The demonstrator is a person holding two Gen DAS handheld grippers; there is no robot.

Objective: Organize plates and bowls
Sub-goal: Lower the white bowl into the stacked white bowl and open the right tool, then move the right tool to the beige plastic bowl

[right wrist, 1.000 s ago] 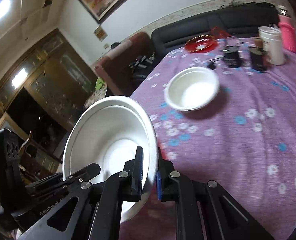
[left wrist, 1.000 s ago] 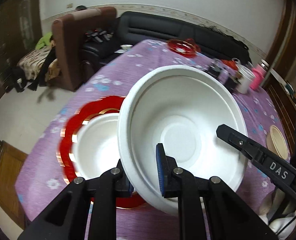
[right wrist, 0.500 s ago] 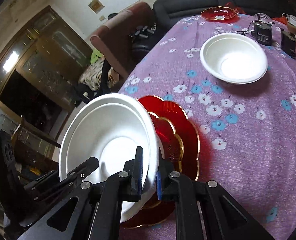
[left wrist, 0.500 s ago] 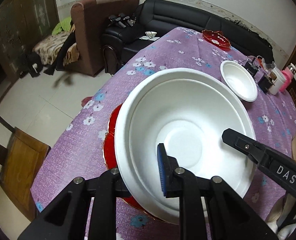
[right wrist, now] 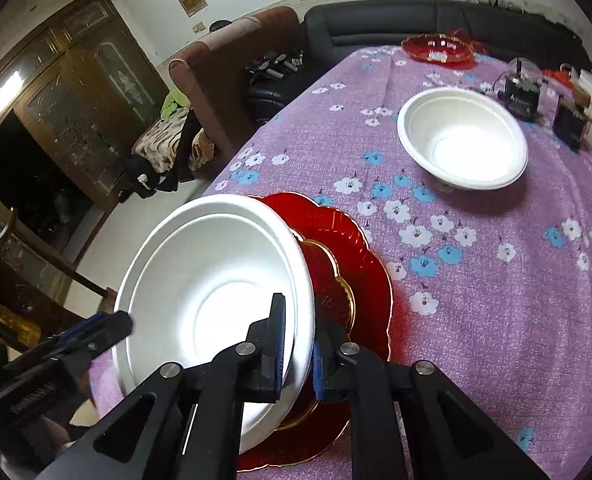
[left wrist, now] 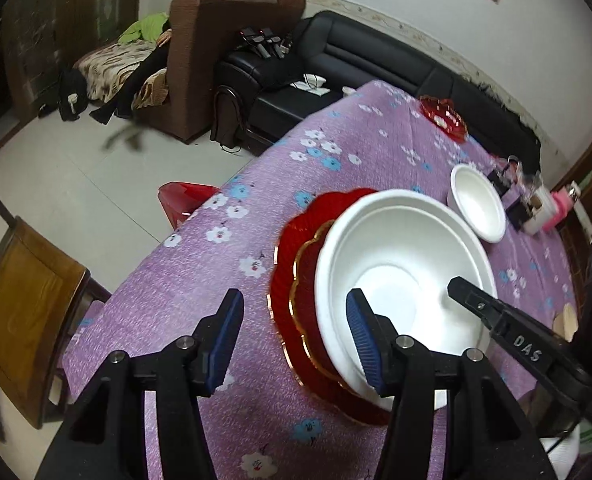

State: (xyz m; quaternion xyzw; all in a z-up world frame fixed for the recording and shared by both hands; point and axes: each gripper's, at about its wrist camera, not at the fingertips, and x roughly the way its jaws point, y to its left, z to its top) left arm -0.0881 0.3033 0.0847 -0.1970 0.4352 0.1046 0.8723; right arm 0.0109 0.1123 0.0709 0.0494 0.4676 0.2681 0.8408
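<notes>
Left gripper (left wrist: 294, 340) fingers gape, holding nothing; right gripper (right wrist: 299, 350) fingers pinch the bowl (right wrist: 216, 300) rim, bowl resting on red plates (right wrist: 347, 280). Seat it centred, then release gently.

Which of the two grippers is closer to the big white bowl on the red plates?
Right. The right gripper pinches the big white bowl rim; the left gripper hangs open beside it.

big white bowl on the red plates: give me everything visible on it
The big white bowl is matte white, looks like foam or moulded pulp, with a wide flat rim and a round flat base. It is empty and sits tilted over the stacked red plates. The right gripper is shut on its near rim; the left gripper is open, one finger over its rim.
</notes>
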